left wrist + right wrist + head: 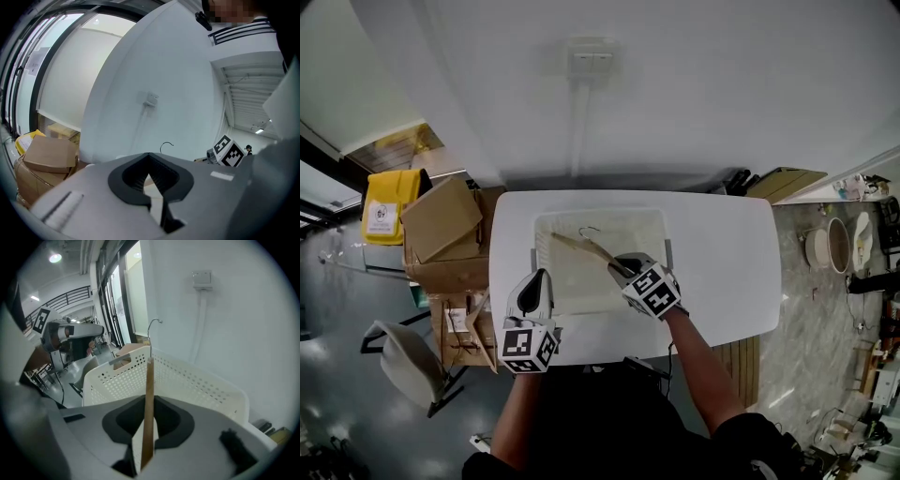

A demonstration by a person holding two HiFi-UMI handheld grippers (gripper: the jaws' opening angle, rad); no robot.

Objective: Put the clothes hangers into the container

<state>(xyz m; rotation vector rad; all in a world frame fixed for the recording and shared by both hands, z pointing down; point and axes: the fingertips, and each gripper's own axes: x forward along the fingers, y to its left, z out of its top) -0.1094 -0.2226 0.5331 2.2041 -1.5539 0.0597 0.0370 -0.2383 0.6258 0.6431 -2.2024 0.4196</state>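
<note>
Hanger (581, 248): wooden, with a metal hook (588, 231) at its far end. It is held by one arm end in the right gripper (619, 267) and runs diagonally over the inside of the basket (546, 225), from the near right side toward the far middle. Whether it touches the basket floor cannot be told.

In the right gripper view the hanger (149, 380) stands edge-on between the fingers, which are clenched on it. Its hook (154, 322) rises above the basket's perforated wall (197, 380). The right gripper (146, 420) points steeply down into the basket.

Basket: white, rectangular, set on the counter (722, 262) left of centre, its long sides parallel to the counter's far edge.

Left gripper (536, 279): positioned at the basket's near left corner, above the counter's near edge. In its own view the left gripper (149, 174) has its fingers brought together at the tips with nothing between them. The hook (166, 145) shows beyond them, and the right gripper's marker cube (228, 152) shows at the right.

Surroundings: cardboard boxes (441, 220) stand just beside the counter's left edge, with a yellow bag (389, 202) beyond them. A chair (403, 361) stands on the floor off the near left corner. A wall box (591, 58) with a conduit below it is mounted behind the counter.
</note>
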